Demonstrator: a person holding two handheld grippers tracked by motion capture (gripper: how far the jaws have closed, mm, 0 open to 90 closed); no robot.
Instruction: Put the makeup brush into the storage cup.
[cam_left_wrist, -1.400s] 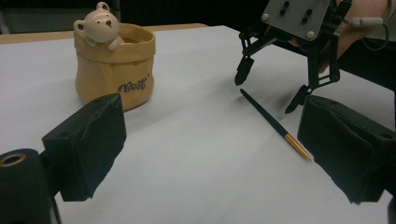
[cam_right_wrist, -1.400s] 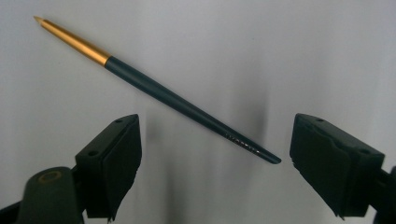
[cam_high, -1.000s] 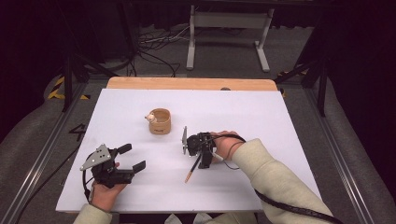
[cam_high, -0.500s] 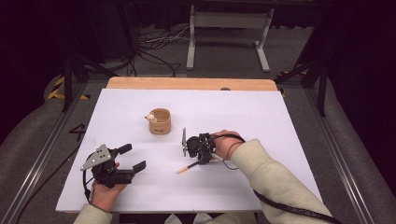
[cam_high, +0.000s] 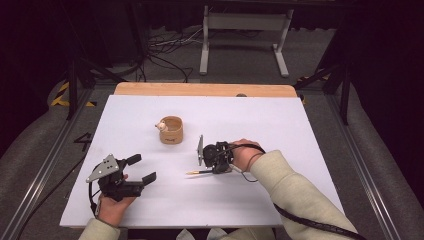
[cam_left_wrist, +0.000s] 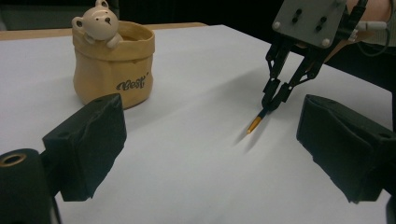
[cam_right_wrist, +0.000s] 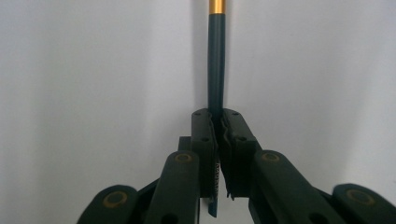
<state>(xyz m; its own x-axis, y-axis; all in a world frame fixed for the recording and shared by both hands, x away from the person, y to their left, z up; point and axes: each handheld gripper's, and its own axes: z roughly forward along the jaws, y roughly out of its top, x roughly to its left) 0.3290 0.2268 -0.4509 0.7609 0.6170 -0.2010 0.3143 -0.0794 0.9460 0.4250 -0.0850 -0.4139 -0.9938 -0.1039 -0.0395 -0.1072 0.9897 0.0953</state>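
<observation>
White table (cam_high: 300, 130): "Best" pot (cam_left_wrist: 113, 60); right tongs (cam_right_wrist: 218, 122) clamp pencil (cam_right_wrist: 216, 60), left tongs (cam_left_wrist: 210, 154) apart.

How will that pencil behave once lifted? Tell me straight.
The pencil looks thin and rigid, so it probably stays straight. The right gripper pinches it near one end, so the long free end may droop or swivel. Its smooth round barrel would likely roll if dropped on the table.

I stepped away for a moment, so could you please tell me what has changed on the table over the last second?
The right gripper has just closed its jaws on the pencil, which swung from a steep slant to lie nearly crosswise, its tip toward the left gripper. The right hand kept its place. The left gripper stayed open and still, and the bear cup did not move.
</observation>
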